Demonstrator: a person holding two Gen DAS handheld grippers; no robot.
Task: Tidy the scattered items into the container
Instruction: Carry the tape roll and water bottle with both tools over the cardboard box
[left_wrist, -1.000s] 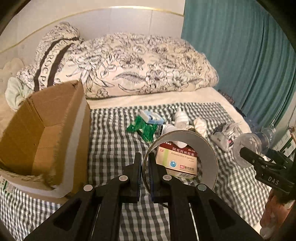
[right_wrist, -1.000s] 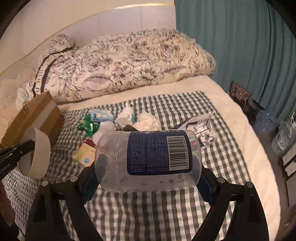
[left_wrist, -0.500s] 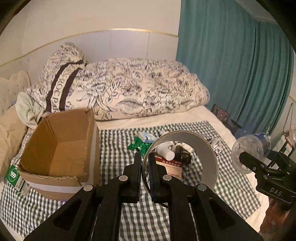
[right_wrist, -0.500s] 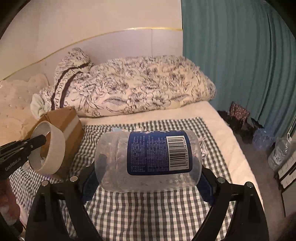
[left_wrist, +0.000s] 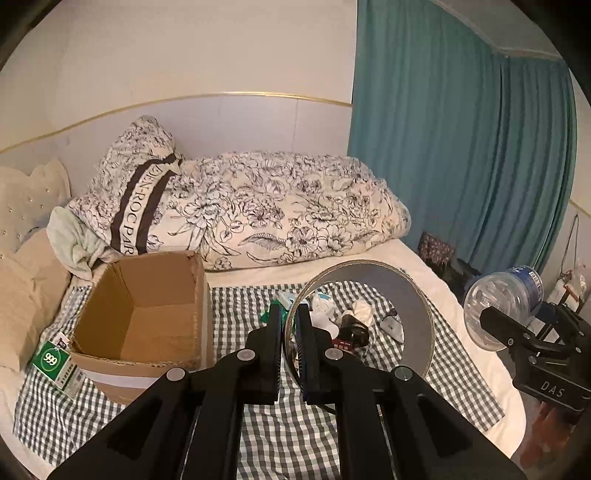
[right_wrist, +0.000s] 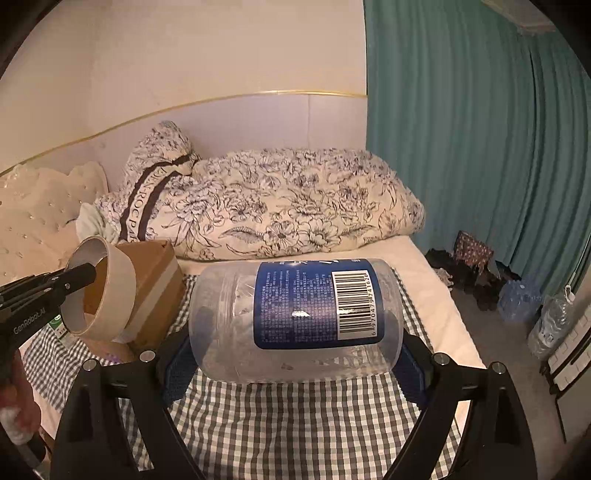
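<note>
Left gripper (left_wrist: 289, 347) pinches tape roll (left_wrist: 413, 295) wall; right gripper (right_wrist: 295, 354) clamps bottle (right_wrist: 295, 317) crosswise, both raised for carrying to the box (left_wrist: 147, 317) at left.

- The right gripper (left_wrist: 517, 334) body carries "DAS".
- The left gripper (right_wrist: 83, 275) body reads "GenRobot.AI".
- A green box (left_wrist: 55, 363) beside the cardboard box (left_wrist: 147, 321) shows "999".
- The pillow (left_wrist: 144, 206) stripe reads partly "ROC PAR".
- The plastic bottle (right_wrist: 295, 317) label bears a barcode; its digits and small print are unclear.
</note>
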